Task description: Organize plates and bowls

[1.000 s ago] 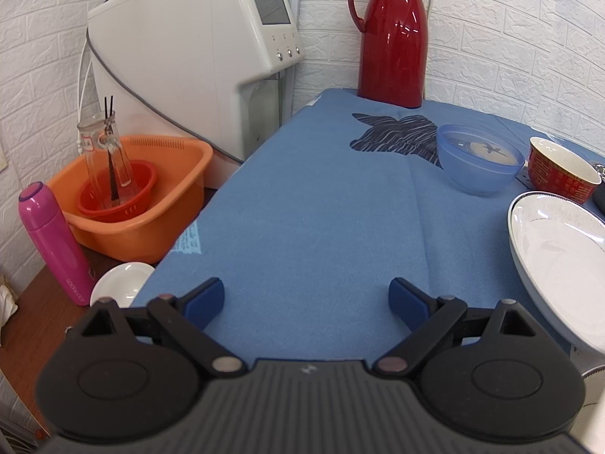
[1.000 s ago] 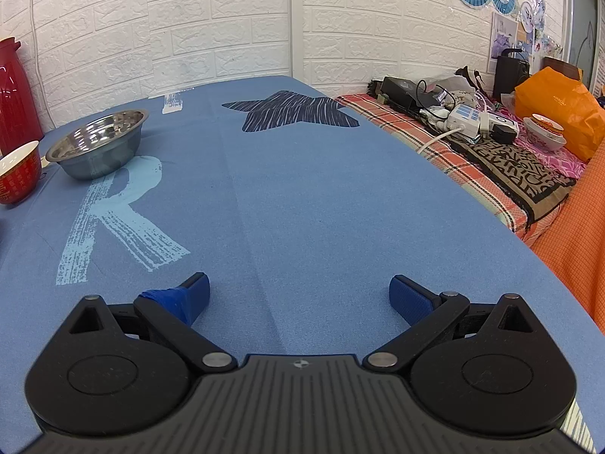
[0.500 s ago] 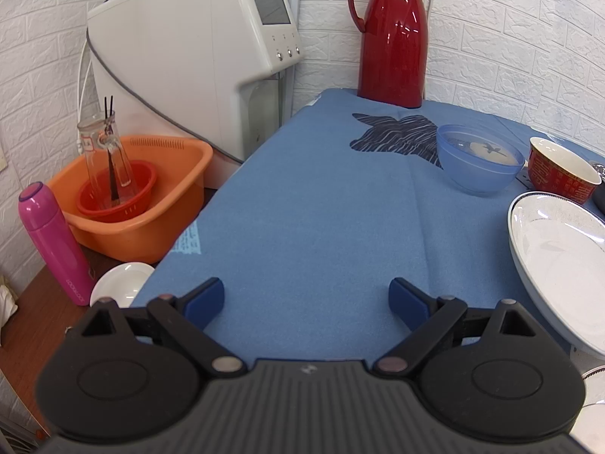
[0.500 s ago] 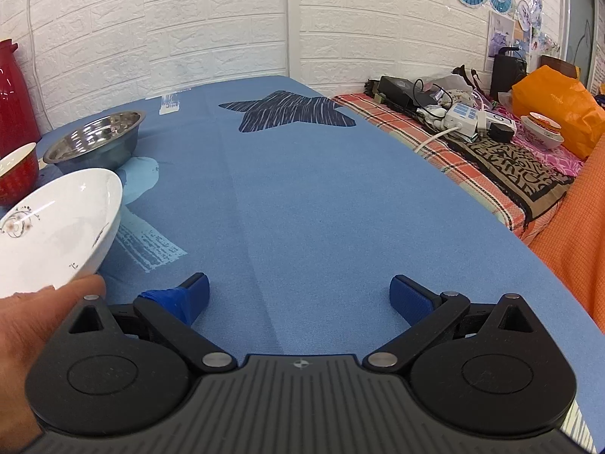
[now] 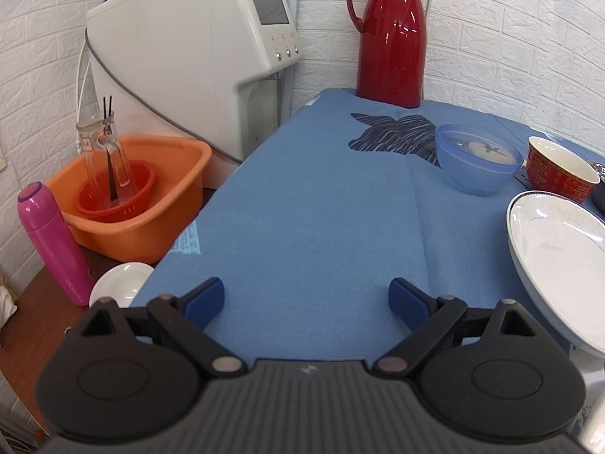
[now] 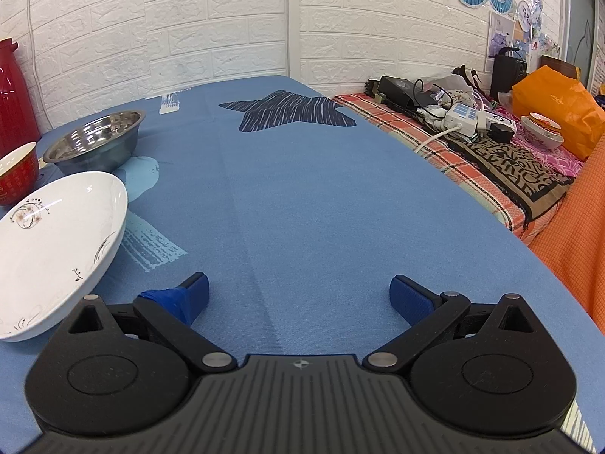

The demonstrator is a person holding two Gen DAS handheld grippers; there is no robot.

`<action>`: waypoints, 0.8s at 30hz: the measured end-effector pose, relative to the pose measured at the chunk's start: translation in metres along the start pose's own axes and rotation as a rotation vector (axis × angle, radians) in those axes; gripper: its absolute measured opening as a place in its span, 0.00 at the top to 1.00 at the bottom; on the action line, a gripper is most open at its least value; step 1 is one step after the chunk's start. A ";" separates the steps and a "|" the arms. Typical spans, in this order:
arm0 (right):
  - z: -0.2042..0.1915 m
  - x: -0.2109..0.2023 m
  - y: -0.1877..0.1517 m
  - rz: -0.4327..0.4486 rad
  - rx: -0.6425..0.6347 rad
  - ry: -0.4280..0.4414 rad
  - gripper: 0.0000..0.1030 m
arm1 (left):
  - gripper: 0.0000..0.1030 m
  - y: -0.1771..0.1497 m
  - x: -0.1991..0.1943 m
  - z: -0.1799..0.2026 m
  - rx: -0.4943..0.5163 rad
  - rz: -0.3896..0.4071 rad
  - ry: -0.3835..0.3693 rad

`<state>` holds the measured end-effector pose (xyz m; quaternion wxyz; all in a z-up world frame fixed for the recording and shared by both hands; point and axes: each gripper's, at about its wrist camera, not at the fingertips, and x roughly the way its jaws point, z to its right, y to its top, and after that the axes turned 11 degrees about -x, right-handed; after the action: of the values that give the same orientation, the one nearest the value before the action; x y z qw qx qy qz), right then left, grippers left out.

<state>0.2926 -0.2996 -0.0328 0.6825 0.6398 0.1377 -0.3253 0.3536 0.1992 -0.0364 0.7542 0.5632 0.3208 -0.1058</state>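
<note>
The biggest change is in the right wrist view: a white plate with a fine floral pattern now sits on the blue tablecloth just to the left of the right gripper. A second ago that spot was bare cloth; half a second ago a hand was carrying the plate in, and that hand is now gone. The plate looks tilted, its far rim higher. Ahead and to the left of it stand a steel bowl and a red bowl. The right gripper's jaws are spread wide with nothing between them, unchanged.

The left gripper has not moved, also spread wide and empty over the cloth. Ahead to its right are a blue plastic bowl, the red bowl and a white plate with a dark rim line, all as before.
</note>
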 end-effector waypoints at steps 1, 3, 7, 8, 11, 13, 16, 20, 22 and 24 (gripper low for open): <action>0.000 0.000 0.000 0.000 0.000 0.000 0.13 | 0.10 0.000 0.000 0.000 0.000 0.000 0.000; -0.001 0.000 0.000 0.000 0.000 0.000 0.13 | 0.10 0.000 0.000 -0.001 -0.001 0.000 0.000; 0.001 0.000 0.000 0.000 0.000 0.000 0.13 | 0.10 0.000 0.000 -0.002 -0.001 -0.001 -0.001; 0.000 0.000 0.000 0.000 0.000 0.000 0.13 | 0.10 0.000 -0.001 -0.003 0.000 -0.001 -0.001; 0.001 0.000 0.000 0.000 0.000 0.000 0.13 | 0.10 0.000 -0.001 -0.004 -0.001 -0.001 0.000; 0.001 0.000 0.000 0.000 0.000 0.000 0.13 | 0.10 0.000 -0.001 -0.003 -0.001 0.001 0.003; 0.000 0.000 0.000 0.000 0.000 0.000 0.13 | 0.10 0.000 -0.001 -0.003 -0.001 0.002 0.004; 0.001 0.000 0.001 -0.001 0.000 0.000 0.13 | 0.10 -0.001 -0.001 -0.003 -0.001 0.001 0.005; 0.000 0.000 0.000 -0.001 0.000 0.000 0.13 | 0.10 -0.001 -0.001 -0.002 -0.002 0.001 0.006; 0.000 0.000 0.000 -0.001 -0.001 0.000 0.13 | 0.10 -0.002 -0.002 -0.002 -0.002 0.001 0.007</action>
<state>0.2925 -0.2994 -0.0325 0.6825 0.6397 0.1381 -0.3253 0.3506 0.2001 -0.0368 0.7536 0.5630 0.3232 -0.1032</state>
